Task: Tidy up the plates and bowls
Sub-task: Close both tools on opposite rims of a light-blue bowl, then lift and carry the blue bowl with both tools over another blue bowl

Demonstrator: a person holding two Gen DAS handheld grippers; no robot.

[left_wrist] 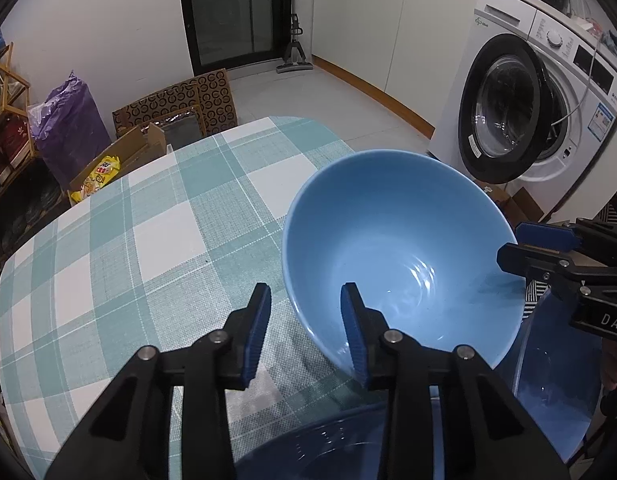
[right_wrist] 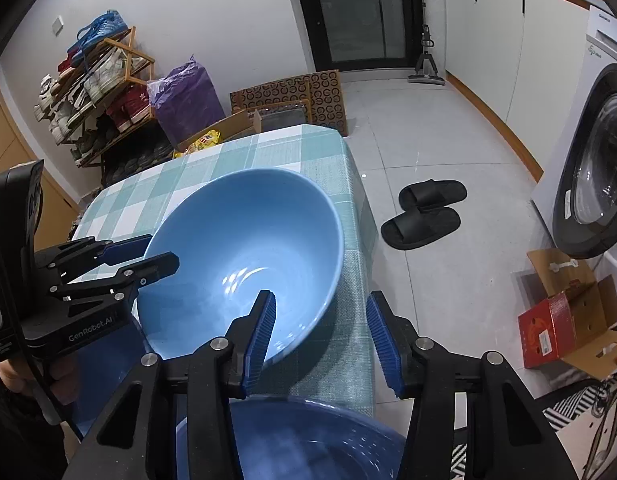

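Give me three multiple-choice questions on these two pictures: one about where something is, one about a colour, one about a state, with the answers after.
1. Where do the black slippers lie?
A. on the shoe rack
B. on the floor beside the table
C. on the table

2. What colour is the tilted bowl?
A. light blue
B. white
C. red

3. How is the washing machine door?
A. shut
B. swung open
C. taken off

Answers:
1. B, the pair sits on the floor just past the table's edge.
2. A, its whole inside is pale blue.
3. B, the round door stands out from the drum opening.
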